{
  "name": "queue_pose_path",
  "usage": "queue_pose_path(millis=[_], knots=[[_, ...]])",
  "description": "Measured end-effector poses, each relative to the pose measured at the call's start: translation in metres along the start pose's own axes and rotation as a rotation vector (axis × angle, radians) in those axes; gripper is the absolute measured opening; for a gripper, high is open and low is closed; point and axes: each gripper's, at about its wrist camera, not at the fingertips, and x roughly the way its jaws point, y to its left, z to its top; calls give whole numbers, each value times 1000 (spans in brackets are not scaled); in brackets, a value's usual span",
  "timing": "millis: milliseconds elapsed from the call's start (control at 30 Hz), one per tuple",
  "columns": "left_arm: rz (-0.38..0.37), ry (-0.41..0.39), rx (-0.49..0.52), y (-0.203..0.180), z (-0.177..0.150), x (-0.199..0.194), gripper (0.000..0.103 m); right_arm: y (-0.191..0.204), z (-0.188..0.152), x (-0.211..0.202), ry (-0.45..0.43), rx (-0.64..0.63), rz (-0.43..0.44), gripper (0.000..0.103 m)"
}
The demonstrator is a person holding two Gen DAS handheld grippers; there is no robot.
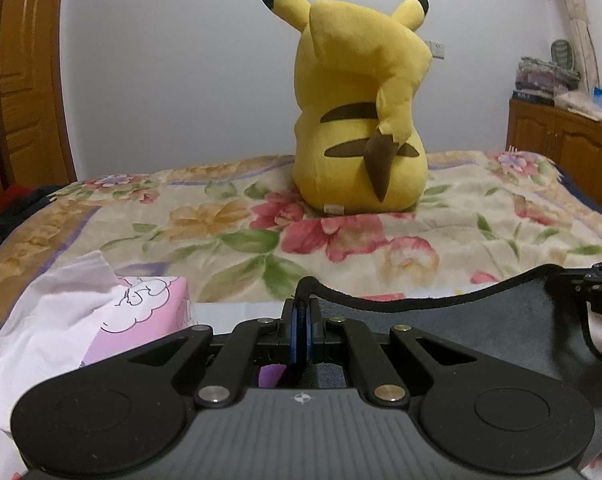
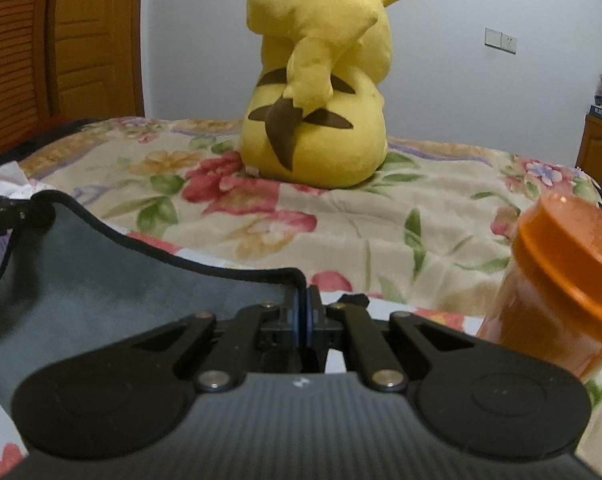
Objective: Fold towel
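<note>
The towel is a dark grey cloth with a black stitched hem. In the left wrist view it (image 1: 461, 324) stretches from my left gripper (image 1: 301, 312) to the right, its top edge sagging between the two grippers. My left gripper is shut on the towel's left corner. In the right wrist view the towel (image 2: 141, 280) stretches to the left from my right gripper (image 2: 303, 300), which is shut on its right corner. Each gripper shows at the edge of the other's view: the right gripper (image 1: 597, 280), the left gripper (image 2: 5, 212). The lower part of the towel is hidden behind the gripper bodies.
A floral blanket (image 1: 261, 220) covers the bed. A yellow plush toy (image 1: 361, 112) sits on it ahead, back turned. A pink tissue box (image 1: 141, 312) with a tissue pulled out lies close at the left. An orange lidded jar (image 2: 561, 288) stands close at the right. A wooden cabinet (image 1: 561, 140) stands far right.
</note>
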Motion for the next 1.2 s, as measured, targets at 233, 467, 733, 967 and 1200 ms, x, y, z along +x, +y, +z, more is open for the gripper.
queue_pose_path(millis=[233,467,733,967,1200], knots=[[-25,53,6,-1,-9,7,21,-2,-8,5,23,9,11,11],[-47,58,3,-3,-15,-5,48,-1,-11,-4,27,21,23,48],[-79,83,-21,-7,-26,-30,60,13,-21,-30,52,26,70,52],[-83,100,-16,-12,-29,-55,62,19,-27,-54,73,72,70,54],[-89,96,4,-17,-25,-88,68,23,-24,-88,59,99,59,56]])
